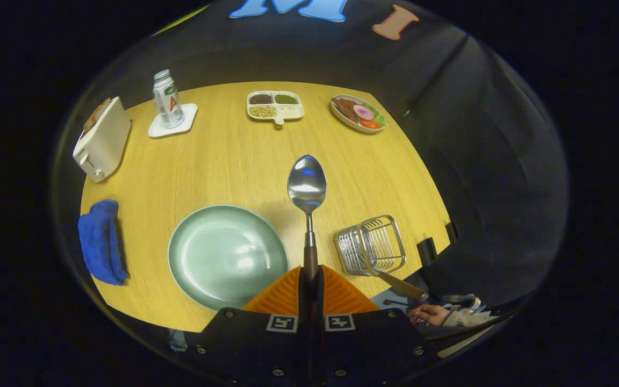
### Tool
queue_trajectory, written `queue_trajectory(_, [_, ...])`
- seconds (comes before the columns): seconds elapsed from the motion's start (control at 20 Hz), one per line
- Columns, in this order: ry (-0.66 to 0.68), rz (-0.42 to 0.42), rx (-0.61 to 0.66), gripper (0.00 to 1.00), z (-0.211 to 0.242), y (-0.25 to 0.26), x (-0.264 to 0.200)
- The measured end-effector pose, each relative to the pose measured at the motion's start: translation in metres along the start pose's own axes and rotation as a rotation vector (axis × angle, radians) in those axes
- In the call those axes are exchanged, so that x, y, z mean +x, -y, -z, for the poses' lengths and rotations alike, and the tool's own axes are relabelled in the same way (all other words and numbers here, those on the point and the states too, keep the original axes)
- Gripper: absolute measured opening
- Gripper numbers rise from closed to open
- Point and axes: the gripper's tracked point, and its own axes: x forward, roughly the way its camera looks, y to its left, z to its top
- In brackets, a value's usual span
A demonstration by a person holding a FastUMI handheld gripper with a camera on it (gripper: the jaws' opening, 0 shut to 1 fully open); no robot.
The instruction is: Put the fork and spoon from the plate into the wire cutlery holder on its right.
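Observation:
My gripper [310, 275] is shut on the dark handle of a silver spoon [307, 185], whose bowl points forward above the wooden table [234, 161]. The spoon hangs between the pale green plate [227, 252], just ahead on the left, and the wire cutlery holder [372, 244], just ahead on the right. Nothing lies on the plate. A utensil with a light wooden handle [401, 286] leans in the holder and sticks out toward me; its head is hard to make out through the wires.
A person's hand [429, 314] rests below the table's near right edge. A blue cloth [100, 242] and a white toaster [102, 138] sit at the left. Far back stand a can on a coaster [167, 99], a divided dish [274, 106] and a food plate [358, 113].

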Motion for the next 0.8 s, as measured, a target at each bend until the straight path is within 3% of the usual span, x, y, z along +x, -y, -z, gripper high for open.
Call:
queue_trajectory(0.35, [-0.086, 0.031, 0.223, 0.04, 0.014, 0.04, 0.009])
queue_trajectory(0.8, [-0.195, 0.019, 0.33, 0.04, 0.037, 0.053, 0.01])
